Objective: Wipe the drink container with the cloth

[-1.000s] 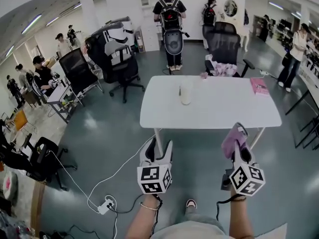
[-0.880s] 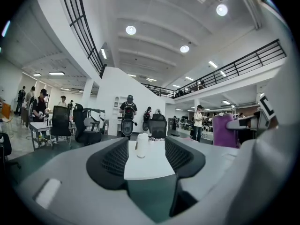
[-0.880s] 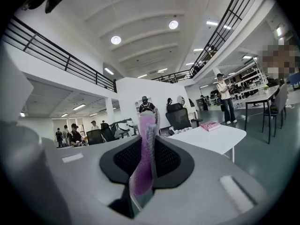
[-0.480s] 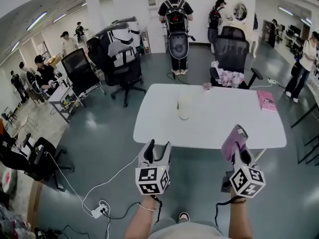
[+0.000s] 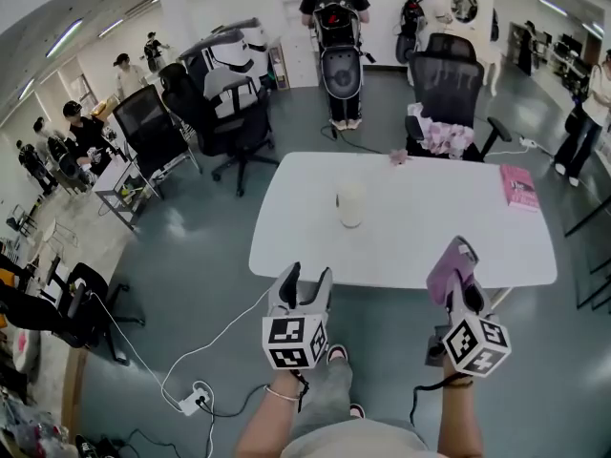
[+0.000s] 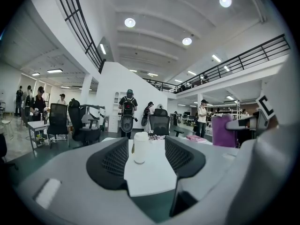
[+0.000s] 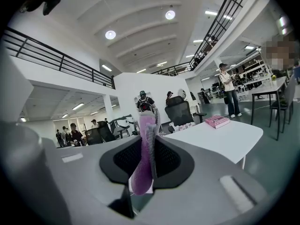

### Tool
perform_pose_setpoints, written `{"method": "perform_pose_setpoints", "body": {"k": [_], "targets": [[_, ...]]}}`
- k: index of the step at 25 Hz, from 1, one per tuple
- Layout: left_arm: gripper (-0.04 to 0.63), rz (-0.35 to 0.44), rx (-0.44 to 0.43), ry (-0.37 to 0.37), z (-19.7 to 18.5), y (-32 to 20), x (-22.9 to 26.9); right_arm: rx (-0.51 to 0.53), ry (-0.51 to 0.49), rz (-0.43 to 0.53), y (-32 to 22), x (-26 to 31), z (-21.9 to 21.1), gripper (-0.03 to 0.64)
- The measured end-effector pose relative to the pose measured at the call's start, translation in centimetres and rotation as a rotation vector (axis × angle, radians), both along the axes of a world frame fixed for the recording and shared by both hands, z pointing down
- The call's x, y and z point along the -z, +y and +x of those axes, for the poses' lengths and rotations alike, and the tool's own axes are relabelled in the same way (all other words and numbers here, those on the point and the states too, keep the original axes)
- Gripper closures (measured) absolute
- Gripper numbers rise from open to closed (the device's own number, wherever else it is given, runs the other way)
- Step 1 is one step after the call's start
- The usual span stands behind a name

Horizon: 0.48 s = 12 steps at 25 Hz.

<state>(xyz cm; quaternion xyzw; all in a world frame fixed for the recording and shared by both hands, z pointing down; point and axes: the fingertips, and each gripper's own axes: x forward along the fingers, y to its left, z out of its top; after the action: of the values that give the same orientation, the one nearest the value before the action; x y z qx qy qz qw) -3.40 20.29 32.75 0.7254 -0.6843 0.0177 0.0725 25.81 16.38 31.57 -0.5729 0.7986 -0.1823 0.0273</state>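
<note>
Approach stage, by my reading: no wiping has begun. Left gripper (image 5: 304,280) hangs short of the near edge of the white table (image 5: 430,241), jaws spread wide with nothing between the pads. Its own view frames the drink container (image 5: 350,203) in the gap, but that is only line of sight; the container stands upright well ahead of it, out on the tabletop, untouched. Right gripper (image 5: 458,256) sits level with the left one and also short of the table edge, jaws clamped on the purple cloth (image 5: 446,271), which stands up out of the grip as a folded strip. From the right gripper the container lies ahead and off to its left, well apart, so cloth and container have no contact yet. Pink book (image 5: 519,186) lies ahead and to the right of the right gripper, clear of the work. Done so far, judging from the layout: cloth picked up and secured. Left to do: close the gap to the table, steady the container with the free left gripper (probably), bring the cloth onto its wall and rub. Container's surface condition too small to judge.
</note>
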Motion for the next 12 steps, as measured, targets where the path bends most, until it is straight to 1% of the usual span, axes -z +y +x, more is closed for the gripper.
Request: {"method": "perform_pose_setpoints", "body": {"k": [6, 12], "targets": [[0.36, 0.025, -0.036, 0.01, -0.4, -5.6, -0.1, -0.018, 0.012, 0.012, -4.4, -0.2, -0.9, 0.546], [0.357, 0.044, -0.082, 0.017, -1.7, -12.5, 1.0, -0.05, 0.035, 0.029, -10.0, 1.5, -2.1, 0.546]]}}
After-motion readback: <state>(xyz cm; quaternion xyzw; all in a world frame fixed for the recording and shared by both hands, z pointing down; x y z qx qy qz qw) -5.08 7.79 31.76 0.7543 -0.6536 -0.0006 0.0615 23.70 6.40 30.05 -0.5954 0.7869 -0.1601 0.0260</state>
